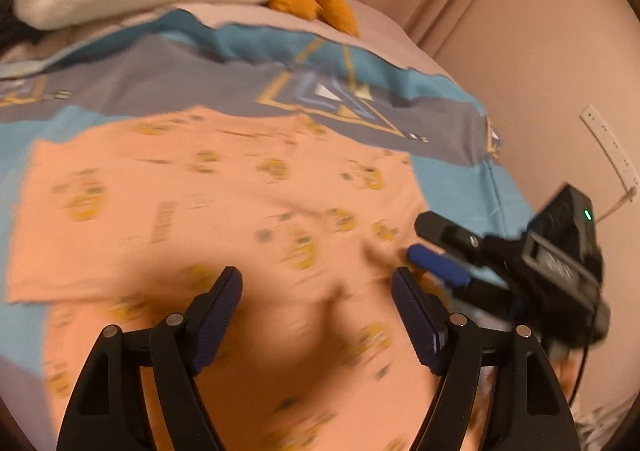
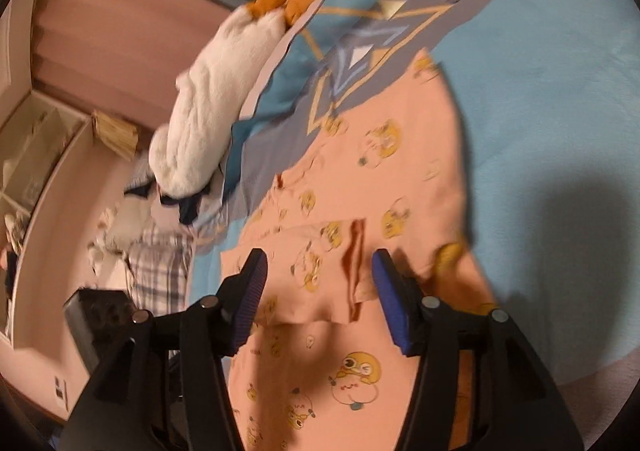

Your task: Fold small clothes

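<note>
Peach shirt (image 1: 224, 211) with yellow cartoon prints lies on the blue bedspread (image 2: 560, 131); left gripper (image 1: 316, 291) and right gripper (image 2: 320, 271) hover over it, fingers spread.

Garment (image 1: 224, 211) print — motion-blurred, unreadable

Small garment (image 1: 224, 211): peach-orange, scattered yellow cartoon faces. Bed cover (image 1: 168, 79): sky blue with grey band, gold and white triangle motif. Plush toy (image 2: 208, 107): white body, orange feet. Hand-held gripper pads (image 2: 390, 303): dark blue on black frames. Crumpled cloth (image 2: 160, 267) beyond bed: grey-white plaid.
</note>
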{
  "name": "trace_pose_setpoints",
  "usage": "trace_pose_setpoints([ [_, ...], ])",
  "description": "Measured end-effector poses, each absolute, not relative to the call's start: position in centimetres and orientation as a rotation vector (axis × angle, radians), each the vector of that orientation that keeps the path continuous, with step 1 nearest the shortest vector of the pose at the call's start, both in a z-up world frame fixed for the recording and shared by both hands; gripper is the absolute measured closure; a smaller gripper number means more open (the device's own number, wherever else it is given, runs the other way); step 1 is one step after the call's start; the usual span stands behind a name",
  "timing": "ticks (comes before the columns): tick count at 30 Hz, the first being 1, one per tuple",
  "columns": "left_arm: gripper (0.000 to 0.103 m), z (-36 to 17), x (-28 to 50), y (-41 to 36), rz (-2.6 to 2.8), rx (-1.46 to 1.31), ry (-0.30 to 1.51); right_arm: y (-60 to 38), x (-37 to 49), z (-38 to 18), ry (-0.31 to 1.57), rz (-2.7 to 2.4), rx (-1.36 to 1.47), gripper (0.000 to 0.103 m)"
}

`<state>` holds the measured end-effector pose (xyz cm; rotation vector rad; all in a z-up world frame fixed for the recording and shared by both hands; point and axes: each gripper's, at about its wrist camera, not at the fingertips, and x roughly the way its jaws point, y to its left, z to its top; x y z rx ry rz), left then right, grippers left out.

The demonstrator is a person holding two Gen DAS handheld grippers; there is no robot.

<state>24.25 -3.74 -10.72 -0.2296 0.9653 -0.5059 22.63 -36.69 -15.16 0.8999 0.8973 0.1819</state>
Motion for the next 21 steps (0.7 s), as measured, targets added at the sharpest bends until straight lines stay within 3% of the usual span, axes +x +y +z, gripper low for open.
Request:
trace_pose_setpoints([
  [4, 0.027, -11.1, 21.7, 1.8, -0.395, -0.2, 0.951, -34.5, 24.3, -15.0, 0.99, 0.165, 0.747, 0.049],
  [9, 0.027, -12.7, 18.7, 8.1, -0.27, -0.252, 0.969, -34.2, 24.4, -12.9, 0.914, 0.158, 0.678, 0.049],
  [14, 0.027, -13.3, 16.9, 11.3, -0.209, -0.366, 0.964, -33.1, 27.4, -16.3, 1.084, 0.084, 0.581, 0.052],
  [17, 0.027, -13.2, 16.2, 12.5, -0.203, -0.416, 0.957, -32.1, 28.0, -17.2, 1.105, 0.04, 0.506, 0.068],
  [18, 0.027, -13.2, 16.2, 12.8, -0.202, -0.424, 0.956, -31.9, 28.2, -17.1, 1.1, 0.042, 0.49, 0.086],
  [19, 0.027, -13.1, 16.2, 12.9, -0.2, -0.427, 0.954, -31.6, 28.3, -16.9, 1.1, 0.054, 0.487, 0.095],
  [21, 0.027, -13.2, 16.3, 13.0, -0.199, -0.428, 0.954, -31.1, 28.3, -16.3, 1.083, 0.066, 0.441, 0.097],
])
